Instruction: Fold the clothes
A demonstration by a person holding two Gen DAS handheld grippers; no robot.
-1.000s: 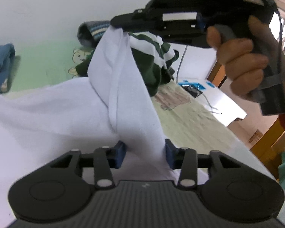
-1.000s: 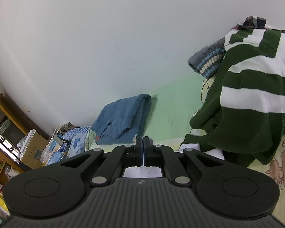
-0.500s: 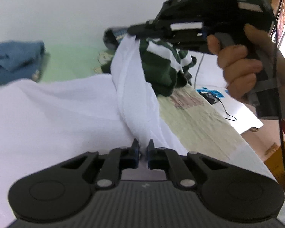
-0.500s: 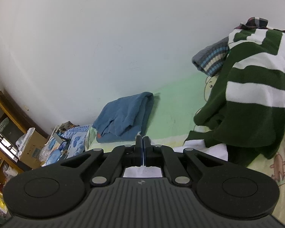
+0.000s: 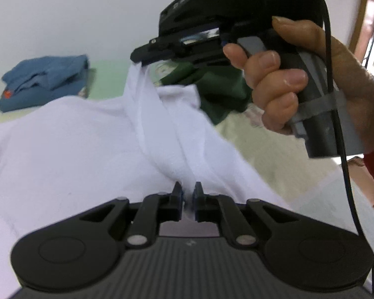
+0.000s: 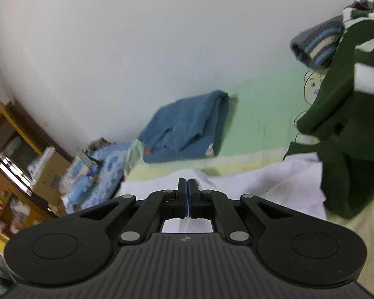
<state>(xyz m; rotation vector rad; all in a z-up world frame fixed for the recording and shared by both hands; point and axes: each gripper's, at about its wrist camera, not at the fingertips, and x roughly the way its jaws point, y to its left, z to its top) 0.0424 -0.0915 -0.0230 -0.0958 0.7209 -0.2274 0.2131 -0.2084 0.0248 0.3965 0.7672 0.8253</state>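
A white garment (image 5: 62,149) lies spread on the bed, with one ridge of it lifted. My left gripper (image 5: 187,191) has that ridge bunched between its fingers; the jaws are opening slightly while the cloth still fills the narrow gap. A person's hand (image 5: 286,82) holds my right gripper (image 5: 140,57) above and beyond, shut on the raised far end of the same fold. In the right wrist view the right gripper (image 6: 187,186) has its jaws pressed together, with the white garment (image 6: 274,182) under and ahead of them.
A green and white striped sweater (image 6: 349,124) is heaped at the right, a grey and blue knit (image 6: 316,44) behind it. A folded blue garment (image 6: 187,129) lies on the green sheet (image 6: 261,114) by the wall. Cluttered wooden shelves (image 6: 12,149) stand left of the bed.
The left jaws went from wide apart to pinching the white fold, then eased a little. The right gripper came lower and closer with its end of the cloth.
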